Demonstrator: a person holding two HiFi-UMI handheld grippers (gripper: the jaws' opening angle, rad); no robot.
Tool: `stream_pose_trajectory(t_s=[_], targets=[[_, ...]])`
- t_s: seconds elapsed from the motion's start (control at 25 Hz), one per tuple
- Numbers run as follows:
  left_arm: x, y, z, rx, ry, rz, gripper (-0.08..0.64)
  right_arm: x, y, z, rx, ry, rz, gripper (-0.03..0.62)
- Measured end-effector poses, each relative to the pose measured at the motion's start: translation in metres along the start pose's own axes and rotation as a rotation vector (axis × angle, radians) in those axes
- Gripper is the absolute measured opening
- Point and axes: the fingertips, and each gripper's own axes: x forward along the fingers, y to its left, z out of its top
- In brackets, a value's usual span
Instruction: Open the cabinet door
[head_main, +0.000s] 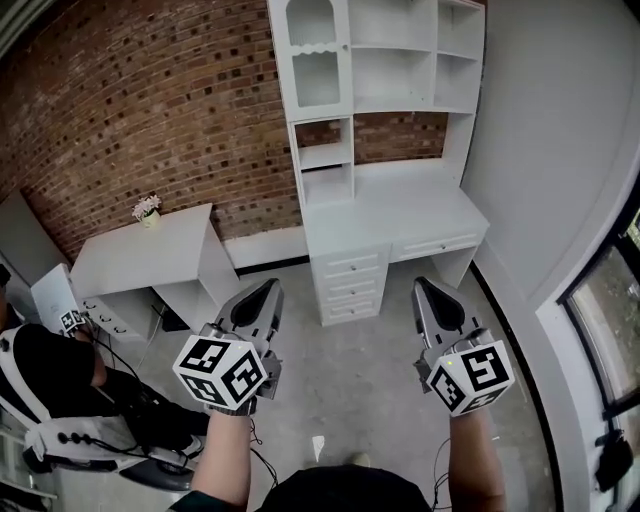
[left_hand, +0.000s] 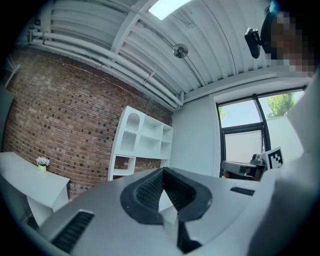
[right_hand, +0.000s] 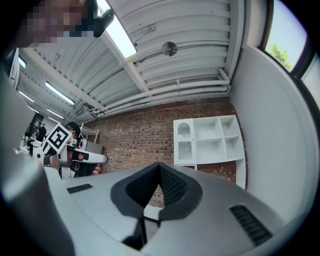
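2 grippers sit low in the head view, the left gripper (head_main: 266, 290) and the right gripper (head_main: 427, 287), both clenched on nothing. At the frame's top centre, well apart from them, the arched cabinet door (head_main: 318, 55) stands closed on the white desk unit (head_main: 400, 215) against the brick wall (head_main: 150, 120).

Head camera's up high, looking steeply down: white shelf unit (head_main: 375, 60) and brick wall (head_main: 150, 110) at twelve o'clock, well off. My left gripper view looks level at that same unit, far away, with the right gripper (left_hand: 225, 166) at three o'clock. The right gripper view tips slightly up, taking in ceiling (right_hand: 165, 75), with the left gripper (right_hand: 100, 159) at nine.
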Motion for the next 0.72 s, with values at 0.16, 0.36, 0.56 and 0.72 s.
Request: stream_pose_trajectory(t_s=[0.16, 0.36, 0.56, 0.72], targets=[[0.008, -0.017, -0.011, 0.001, 0.004, 0.014, 0.003, -0.014, -0.023, -0.004, 0.023, -0.007, 0.004, 0.002], [0.023, -0.031, -0.01, 0.007, 0.012, 0.026, 0.003, -0.019, -0.043, -0.003, 0.034, -0.003, 0.012, 0.002], [0.038, -0.041, -0.015, 0.01, 0.03, 0.024, 0.003, -0.025, -0.058, -0.009, 0.053, 0.005, 0.004, 0.002], [0.056, -0.045, -0.018, 0.009, 0.034, 0.008, 0.003, -0.023, -0.072, -0.011, 0.05, 0.005, -0.011, 0.002]])
